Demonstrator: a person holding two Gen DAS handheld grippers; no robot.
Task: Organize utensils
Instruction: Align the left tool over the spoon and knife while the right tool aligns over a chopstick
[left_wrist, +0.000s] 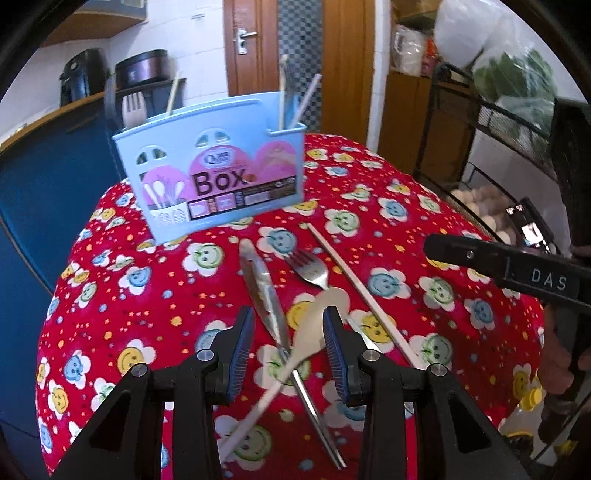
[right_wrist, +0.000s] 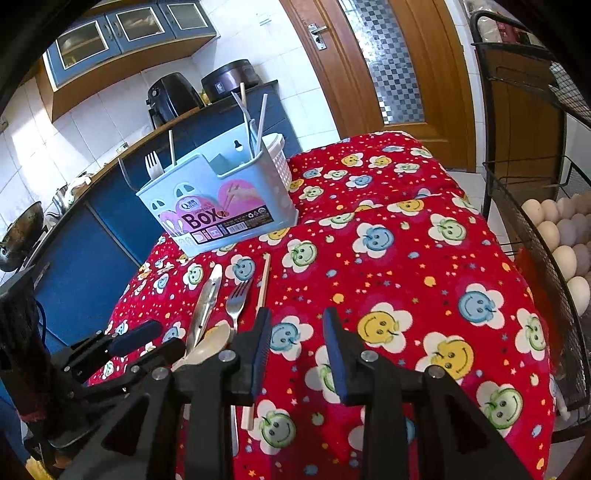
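Tongs first: the left gripper (left_wrist: 289, 334) is hanging with its blue-padded fingers spread wide, straddling the bowl of a cream plastic spoon (left_wrist: 314, 325) and the handle end of a steel knife (left_wrist: 264, 284) without pinching either. The right gripper (right_wrist: 297, 345) is likewise standing spread apart, its fingers hovering over bare cloth and gripping nothing.

Between the left fingers, the spoon is lying across the knife, its long handle running toward the camera. Just beyond the spoon's bowl a steel fork (left_wrist: 308, 267) is lying with its tines pointing toward the far side, and beside it a single pale chopstick (left_wrist: 360, 291) is stretching diagonally. In the right wrist view the chopstick is lying just left of the right gripper's left finger.

All four utensils are resting on a red tablecloth printed with smiley-face flowers (right_wrist: 424, 280). At the cloth's far edge a pale blue plastic utensil holder labelled "Box" (left_wrist: 212, 168) is standing upright, already carrying a white plastic fork (left_wrist: 132, 105) at its left end and several chopsticks (left_wrist: 282, 92) at its right.

Off to the right, a black wire rack of eggs (right_wrist: 565, 243) is sitting near the table.
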